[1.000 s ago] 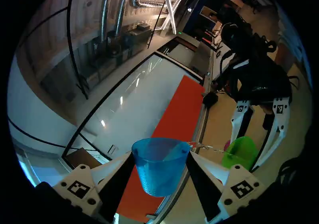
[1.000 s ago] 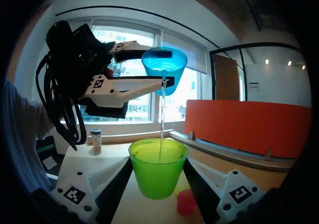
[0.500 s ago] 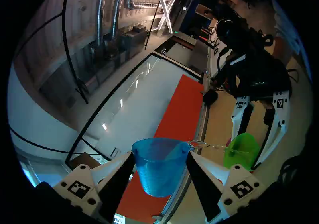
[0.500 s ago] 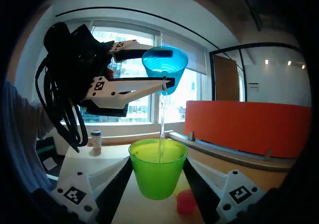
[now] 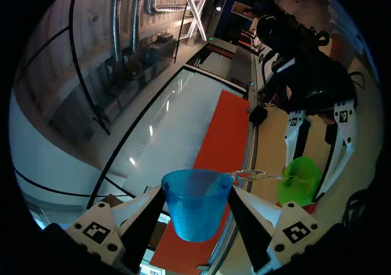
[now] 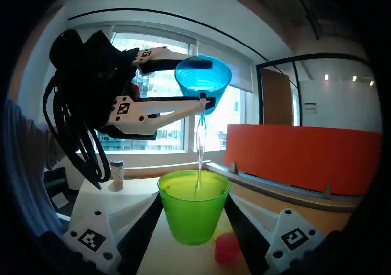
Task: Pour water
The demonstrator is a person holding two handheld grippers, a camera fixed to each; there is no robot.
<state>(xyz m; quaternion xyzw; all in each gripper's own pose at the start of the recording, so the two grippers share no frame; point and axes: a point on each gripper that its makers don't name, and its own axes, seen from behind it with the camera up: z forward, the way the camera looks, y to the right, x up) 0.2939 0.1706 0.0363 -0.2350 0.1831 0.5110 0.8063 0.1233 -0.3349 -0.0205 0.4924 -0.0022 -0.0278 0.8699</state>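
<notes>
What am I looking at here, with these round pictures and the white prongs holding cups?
No robot: a person holds a two-finger claw in each hand. A fisheye camera rides on each claw, hence the round pictures. The left gripper view looks along the left claw, which grips a tipped blue cup. The right gripper view looks along the right claw, which grips an upright green cup with a pale table beneath. A thin water stream falls from the blue cup into the green one. On the table are a small jar and a small red object.
</notes>
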